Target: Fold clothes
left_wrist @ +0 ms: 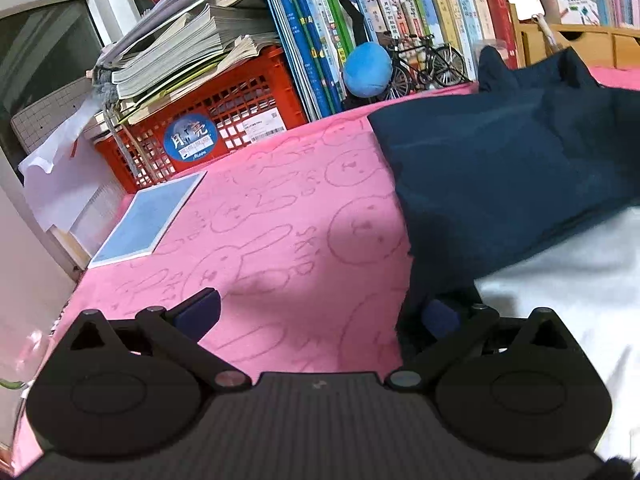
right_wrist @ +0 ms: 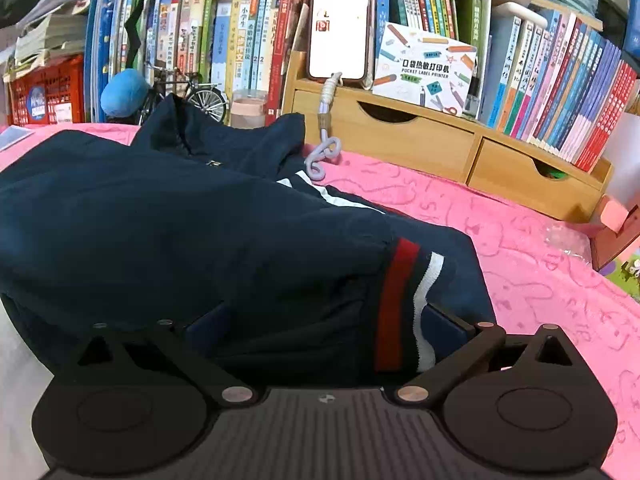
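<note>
Navy jacket (right_wrist: 200,240) lies partly folded on the pink blanket (left_wrist: 280,220); we hold both grippers (left_wrist: 318,316) (right_wrist: 326,332) spread, gripping nothing; further folds remain.

One navy fabric jacket (right_wrist: 192,232) is lying centre frame; two wooden drawers (right_wrist: 400,140) are sitting upper right; one red plastic crate (left_wrist: 224,120) upper left.
</note>
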{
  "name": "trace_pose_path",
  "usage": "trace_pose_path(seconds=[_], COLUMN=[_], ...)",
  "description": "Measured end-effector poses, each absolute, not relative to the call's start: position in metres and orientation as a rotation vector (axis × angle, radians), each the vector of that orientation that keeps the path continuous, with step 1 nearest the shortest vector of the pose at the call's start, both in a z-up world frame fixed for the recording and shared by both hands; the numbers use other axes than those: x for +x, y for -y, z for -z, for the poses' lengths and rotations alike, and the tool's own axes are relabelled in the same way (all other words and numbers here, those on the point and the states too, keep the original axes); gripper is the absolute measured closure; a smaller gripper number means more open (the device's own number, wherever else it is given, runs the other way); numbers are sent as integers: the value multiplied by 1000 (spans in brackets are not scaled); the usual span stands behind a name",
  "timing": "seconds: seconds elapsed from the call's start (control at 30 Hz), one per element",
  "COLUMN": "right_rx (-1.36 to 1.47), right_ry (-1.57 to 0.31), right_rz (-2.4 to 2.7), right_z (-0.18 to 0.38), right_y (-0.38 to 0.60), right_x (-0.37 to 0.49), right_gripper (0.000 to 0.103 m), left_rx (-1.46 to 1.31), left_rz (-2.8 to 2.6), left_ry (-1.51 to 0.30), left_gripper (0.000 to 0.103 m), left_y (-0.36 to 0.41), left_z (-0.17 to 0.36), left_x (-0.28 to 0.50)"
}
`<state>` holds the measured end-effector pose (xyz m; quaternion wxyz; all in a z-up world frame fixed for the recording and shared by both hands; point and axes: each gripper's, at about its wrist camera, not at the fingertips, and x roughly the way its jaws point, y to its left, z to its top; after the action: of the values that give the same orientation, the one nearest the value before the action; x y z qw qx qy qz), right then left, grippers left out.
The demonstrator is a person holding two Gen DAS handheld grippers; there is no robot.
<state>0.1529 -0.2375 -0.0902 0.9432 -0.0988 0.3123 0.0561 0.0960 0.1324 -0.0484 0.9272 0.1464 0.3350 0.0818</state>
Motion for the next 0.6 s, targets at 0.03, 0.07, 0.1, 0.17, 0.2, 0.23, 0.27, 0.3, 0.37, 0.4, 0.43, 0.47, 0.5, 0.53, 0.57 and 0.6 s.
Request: trace_pose_path(seconds=[0.03, 0.07, 0.1, 0.17, 0.2, 0.23, 0.27, 0.3, 0.37, 0.4, 0.43, 0.47, 0.5, 0.53, 0.57, 0.6], right_rx=[-200, -200, -201, -201, -200, -199, -199, -198, -199, -200, -200, -200, -200, -200, -201, -201], right_ry=[-637, -637, -637, -637, -638, -638, -638, -639, -638, -638, -638, -639, -639, -639, -639, -639], right_rz=[-115, -115, -114, -113, -114, -114, -115, -115, -117, -117, -117, -118, -118, -118, -117, -117], right_z=[90, 90, 90, 90, 90, 90, 90, 90, 90, 90, 90, 90, 90, 90, 90, 90], right_y=[238, 238, 237, 236, 236, 237, 237, 237, 238, 238, 238, 239, 239, 238, 238, 238], right_x=[153, 153, 153, 153, 153, 153, 153, 153, 153, 153, 153, 154, 154, 154, 153, 153], right_gripper=[0, 0, 0, 0, 0, 0, 0, 0, 0, 0, 0, 0, 0, 0, 0, 0], left_rx=[300, 292, 284, 273, 265, 254, 243, 233, 212, 202, 191, 181, 173, 168, 164, 163], left_rz=[-163, -163, -163, -165, -158, -140, -115, -90, -38, -12, 13, 31, 37, 40, 43, 47], left_ry=[-689, -687, -685, -653, -629, -601, -580, -560, -552, -549, -546, -550, -559, -574, -589, -604], left_gripper=[0, 0, 0, 0, 0, 0, 0, 0, 0, 0, 0, 0, 0, 0, 0, 0], left_y=[-134, -136, -138, -140, -140, -138, -133, -128, -111, -103, -94, -86, -76, -66, -56, -50], left_z=[46, 42, 37, 25, 18, 10, 3, -4, -7, -8, -10, -8, -5, 0, 6, 11], left_x=[94, 89, 84, 75, 71, 67, 67, 67, 78, 84, 90, 97, 107, 118, 128, 138])
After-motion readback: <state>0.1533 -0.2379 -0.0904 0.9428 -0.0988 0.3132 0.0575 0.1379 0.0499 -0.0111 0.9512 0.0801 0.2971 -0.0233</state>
